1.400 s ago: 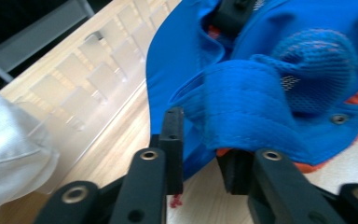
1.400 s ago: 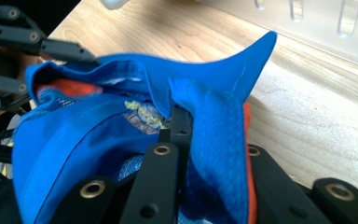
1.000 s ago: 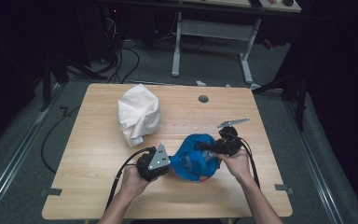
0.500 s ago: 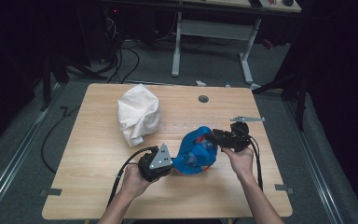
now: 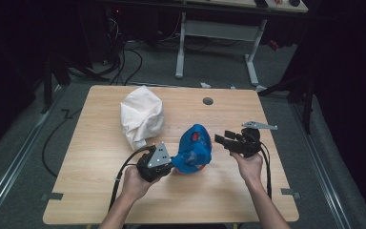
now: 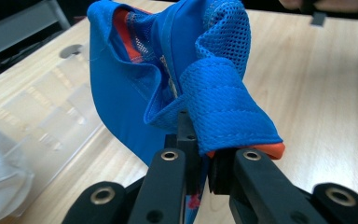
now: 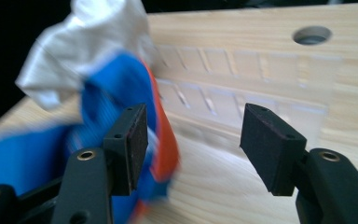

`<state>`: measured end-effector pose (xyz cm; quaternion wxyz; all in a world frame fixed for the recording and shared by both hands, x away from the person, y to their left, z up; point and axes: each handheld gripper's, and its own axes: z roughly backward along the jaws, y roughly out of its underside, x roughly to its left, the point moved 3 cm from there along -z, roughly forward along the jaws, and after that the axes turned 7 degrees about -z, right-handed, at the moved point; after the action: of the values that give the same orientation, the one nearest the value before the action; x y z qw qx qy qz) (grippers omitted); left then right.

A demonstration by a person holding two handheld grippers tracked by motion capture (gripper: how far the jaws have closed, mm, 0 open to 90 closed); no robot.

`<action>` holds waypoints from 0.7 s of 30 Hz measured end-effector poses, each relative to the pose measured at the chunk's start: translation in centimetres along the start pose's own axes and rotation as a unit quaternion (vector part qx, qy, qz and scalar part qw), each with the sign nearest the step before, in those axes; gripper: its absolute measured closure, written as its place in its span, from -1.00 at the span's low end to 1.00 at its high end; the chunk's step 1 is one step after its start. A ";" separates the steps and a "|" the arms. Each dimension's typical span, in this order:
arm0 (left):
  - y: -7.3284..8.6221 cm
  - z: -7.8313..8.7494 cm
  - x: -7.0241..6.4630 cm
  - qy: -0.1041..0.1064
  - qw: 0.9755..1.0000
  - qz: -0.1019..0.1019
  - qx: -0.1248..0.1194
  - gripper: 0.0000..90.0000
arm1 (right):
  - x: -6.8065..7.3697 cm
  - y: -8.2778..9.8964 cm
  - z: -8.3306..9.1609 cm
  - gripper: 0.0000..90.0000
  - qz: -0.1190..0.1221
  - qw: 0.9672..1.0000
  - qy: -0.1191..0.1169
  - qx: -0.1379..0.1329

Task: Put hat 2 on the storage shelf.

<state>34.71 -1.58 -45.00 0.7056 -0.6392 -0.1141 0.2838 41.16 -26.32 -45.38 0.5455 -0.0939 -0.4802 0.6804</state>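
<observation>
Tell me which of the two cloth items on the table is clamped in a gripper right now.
The blue mesh garment with orange lining: the left gripper is shut on its edge. The white cloth bundle lies apart, untouched.

Probably a lab — dark room, floor cables [image 5: 124,57], bare wooden table [image 5: 100,143].

White cloth bundle [image 5: 142,121] on table [image 5: 100,191]

Blue mesh cloth with orange lining [image 6: 214,98] is showing a coarse, matt weave; the white fabric bundle [image 5: 142,117] is looking soft and creased, while the pale wood-grain table [image 5: 100,191] is lying smooth beneath matt black tool pads [image 7: 270,144].
</observation>
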 end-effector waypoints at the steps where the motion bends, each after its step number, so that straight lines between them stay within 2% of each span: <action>1: -0.2 0.0 0.2 -0.003 1.000 0.003 -0.002 0.91 | -0.2 0.3 -0.2 -0.08 0.008 1.000 0.012 0.007; 3: -0.6 -0.1 0.7 -0.009 1.000 0.016 -0.010 0.91 | -0.5 1.1 -0.5 -0.09 0.030 0.999 0.039 0.022; 5: -1.0 -0.2 1.1 -0.015 0.999 0.029 -0.017 0.91 | -0.8 1.8 -0.7 -0.09 0.039 0.998 0.051 0.017; 6: -1.3 -0.2 1.4 -0.016 0.999 0.036 -0.021 0.91 | -0.9 2.3 -0.8 -0.09 0.043 0.997 0.062 0.028; 8: -1.9 -0.4 1.8 -0.020 0.998 0.049 -0.032 0.91 | -1.3 3.4 -1.1 -0.10 0.054 0.995 0.079 0.029; 12: -3.3 -0.7 2.6 -0.027 0.997 0.064 -0.045 0.91 | -2.4 5.6 -1.8 -0.12 0.072 0.990 0.111 0.044; 13: -3.5 -0.8 2.8 -0.028 0.996 0.067 -0.048 0.91 | -2.7 6.1 -2.0 -0.12 0.080 0.988 0.124 0.048; 19: -5.2 -1.7 3.8 -0.043 0.994 0.082 -0.063 0.91 | -3.5 7.8 -2.7 -0.15 0.097 0.981 0.159 0.049; 21: -5.8 -2.1 4.2 -0.049 0.993 0.084 -0.065 0.91 | -3.7 8.0 -2.9 -0.16 0.097 0.981 0.161 0.051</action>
<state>40.70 -1.16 -40.55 0.6300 -0.6763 -0.1127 0.3646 39.25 -27.39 -54.43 0.5511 -0.2207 -0.3389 0.7299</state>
